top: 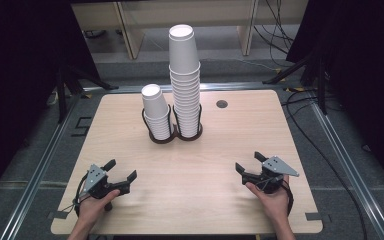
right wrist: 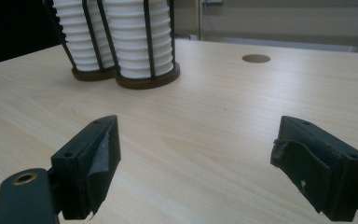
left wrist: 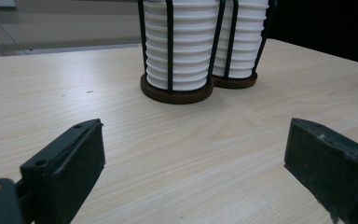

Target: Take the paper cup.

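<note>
While the person's left hand [top: 92,205] rests near the table's [top: 220,200] near-left corner, the left gripper [top: 121,172] it holds points toward the far edge with its jaws spread wide and nothing between them. In the left gripper view the two black jaws stand well apart over bare wood, and the cup stacks sit beyond them.

Toward the middle of the far edge stands a dark wire holder [top: 172,134] with two round bays side by side. The short stack [top: 155,110] of white paper cups fills the left bay; the tall stack [top: 185,75] fills the right bay, touching nothing but its cage, and rises well above its neighbour. A small round hole [top: 222,104] lies in the table just right of the tall stack, nearer the far edge.

Near the near-right corner, the right hand [top: 272,197] holds the right gripper [top: 247,161], also aimed at the far edge, its jaws spread wide and empty. Both grippers are well apart from the cups.
</note>
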